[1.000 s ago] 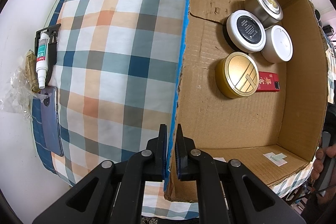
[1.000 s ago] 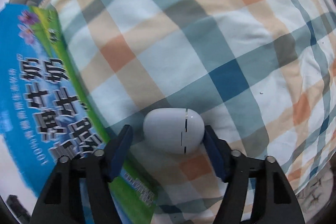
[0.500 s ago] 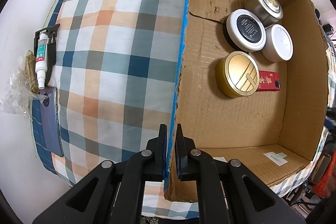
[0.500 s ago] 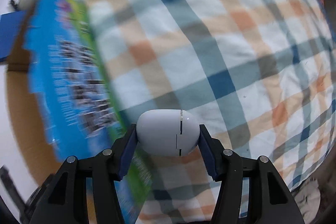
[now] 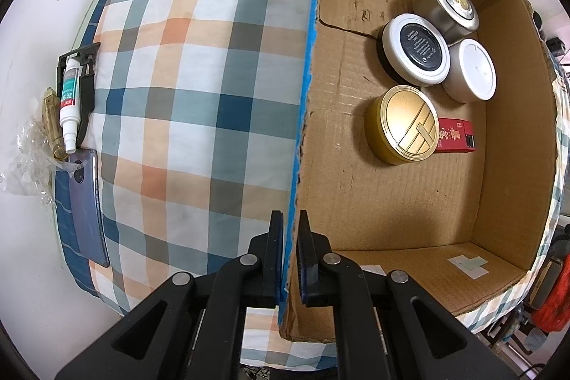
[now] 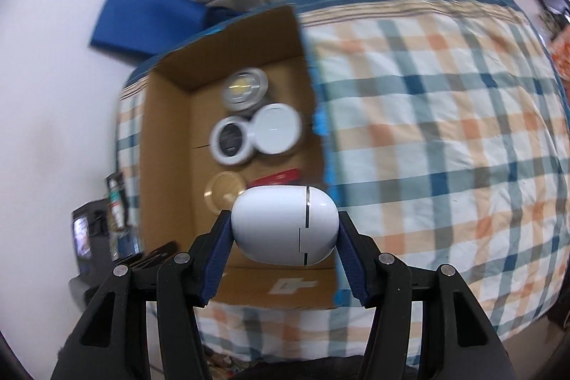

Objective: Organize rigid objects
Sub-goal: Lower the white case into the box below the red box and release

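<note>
Right wrist view: my right gripper pinches a white egg-shaped case at lower centre of the frame, held in the air above the open cardboard box, which sits on the plaid bedspread. Left wrist view: my left gripper is pressed together on the box's blue-edged wall at bottom centre. In the upper right lie a gold tin, a red packet, a black-lidded jar, a white jar and a silver tin.
</note>
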Available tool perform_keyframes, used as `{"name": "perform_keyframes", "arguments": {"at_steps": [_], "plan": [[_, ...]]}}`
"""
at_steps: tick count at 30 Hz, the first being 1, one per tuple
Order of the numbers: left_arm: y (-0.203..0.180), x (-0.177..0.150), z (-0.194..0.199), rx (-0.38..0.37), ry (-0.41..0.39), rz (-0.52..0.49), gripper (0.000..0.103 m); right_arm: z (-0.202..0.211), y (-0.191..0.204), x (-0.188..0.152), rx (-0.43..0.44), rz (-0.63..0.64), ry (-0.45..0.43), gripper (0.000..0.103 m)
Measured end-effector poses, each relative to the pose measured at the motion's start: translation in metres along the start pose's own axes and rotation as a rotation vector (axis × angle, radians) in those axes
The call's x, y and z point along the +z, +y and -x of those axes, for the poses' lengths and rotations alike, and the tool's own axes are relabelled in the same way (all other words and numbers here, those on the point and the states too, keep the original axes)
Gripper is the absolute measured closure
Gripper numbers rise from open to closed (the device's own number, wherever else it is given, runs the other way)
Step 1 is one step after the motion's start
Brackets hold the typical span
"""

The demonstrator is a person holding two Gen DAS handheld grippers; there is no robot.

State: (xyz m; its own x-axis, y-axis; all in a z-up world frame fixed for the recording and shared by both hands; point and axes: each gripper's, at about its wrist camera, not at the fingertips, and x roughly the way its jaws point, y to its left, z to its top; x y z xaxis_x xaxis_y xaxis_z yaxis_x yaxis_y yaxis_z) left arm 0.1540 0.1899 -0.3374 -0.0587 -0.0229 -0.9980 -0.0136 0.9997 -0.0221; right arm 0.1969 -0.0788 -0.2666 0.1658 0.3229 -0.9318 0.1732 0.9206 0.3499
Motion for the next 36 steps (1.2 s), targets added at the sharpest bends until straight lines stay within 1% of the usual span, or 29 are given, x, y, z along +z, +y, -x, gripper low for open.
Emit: {"name": "perform_keyframes", "arguments": {"at_steps": [2, 7, 16, 24, 36], "plan": [[0.0, 0.0, 0.0, -0.001, 0.0, 0.001, 0.098, -0.002, 0.012, 0.0, 0.021, 0.023, 0.004, 0.044], [-0.001, 0.0, -0.001, -0.006, -0.002, 0.005, 0.098, -0.003, 0.038, -0.003, 0.04, 0.064, 0.016, 0.043], [0.002, 0.0, 0.001, -0.011, -0.003, 0.009, 0.098, -0.016, 0.056, -0.007, 0.036, 0.101, 0.039, 0.044], [0.002, 0.0, 0.001, -0.011, -0.002, 0.009, 0.098, -0.032, 0.058, -0.011, 0.025, 0.097, 0.069, 0.043], [0.003, -0.001, 0.0, -0.011, -0.001, 0.007, 0.098, -0.077, 0.047, -0.011, -0.039, 0.067, 0.125, 0.043]]}}
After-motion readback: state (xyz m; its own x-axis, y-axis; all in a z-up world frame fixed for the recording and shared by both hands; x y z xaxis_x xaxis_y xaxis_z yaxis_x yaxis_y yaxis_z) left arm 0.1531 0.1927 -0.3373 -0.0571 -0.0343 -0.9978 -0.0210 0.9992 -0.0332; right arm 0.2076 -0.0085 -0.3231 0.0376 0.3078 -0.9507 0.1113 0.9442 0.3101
